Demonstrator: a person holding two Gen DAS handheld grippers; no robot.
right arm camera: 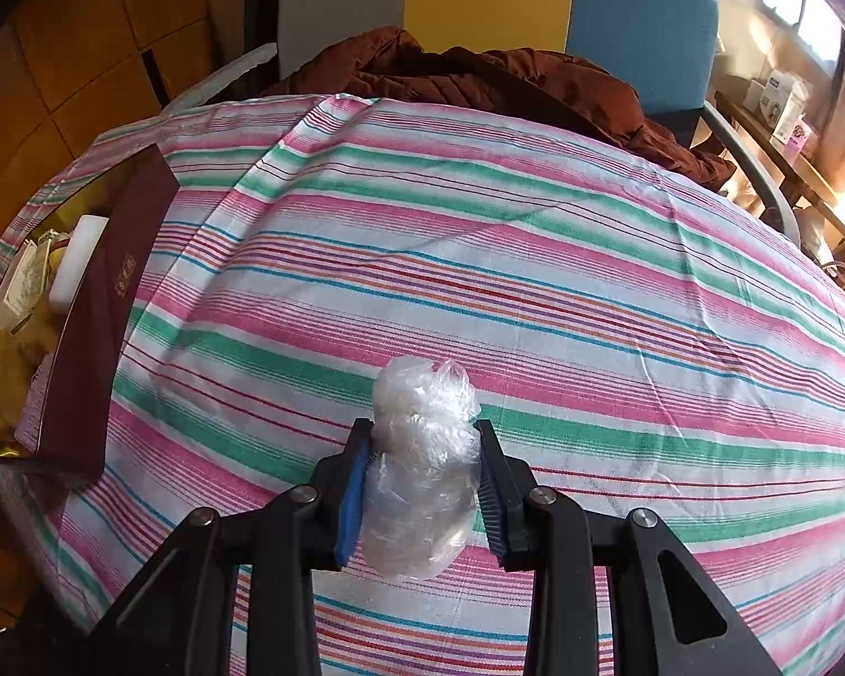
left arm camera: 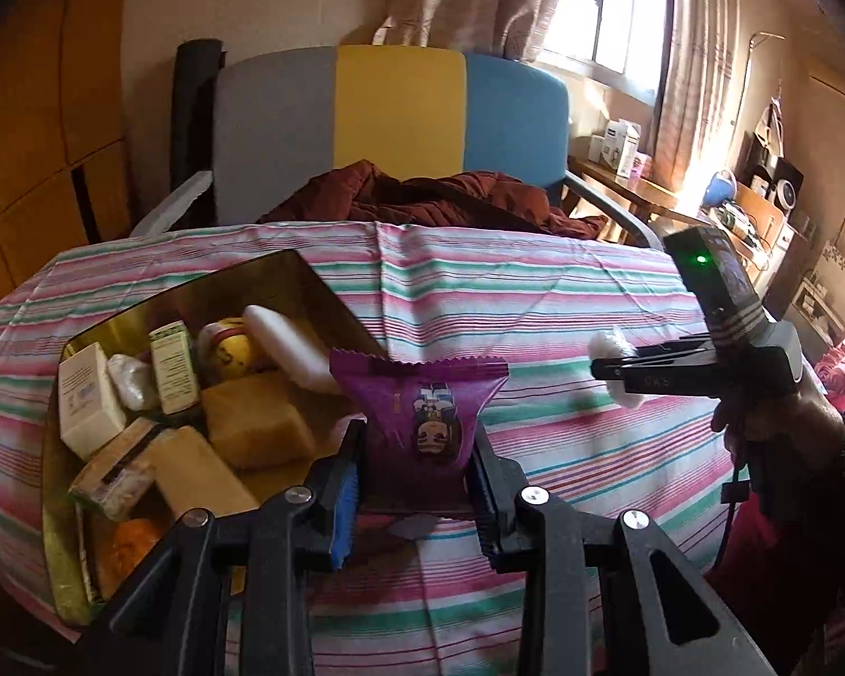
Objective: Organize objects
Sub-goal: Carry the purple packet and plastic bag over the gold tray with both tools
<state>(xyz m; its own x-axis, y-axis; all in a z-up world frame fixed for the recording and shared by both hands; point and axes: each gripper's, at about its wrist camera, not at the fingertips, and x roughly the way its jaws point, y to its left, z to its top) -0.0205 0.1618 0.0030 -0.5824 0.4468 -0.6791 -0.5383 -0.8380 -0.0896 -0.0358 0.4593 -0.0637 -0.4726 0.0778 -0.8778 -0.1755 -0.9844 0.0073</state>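
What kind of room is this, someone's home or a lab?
Most likely a lived-in home. A table under a striped cloth stands before a grey, yellow and blue chair with a rust-brown garment on it, by a curtained window and a cluttered side shelf.

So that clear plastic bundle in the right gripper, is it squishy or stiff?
Probably squishy: the crumpled plastic bundle bulges out above and below the right gripper. It looks light and thin, unlikely to break. The crinkled film may be slippery, so it could slide if the grip loosens.
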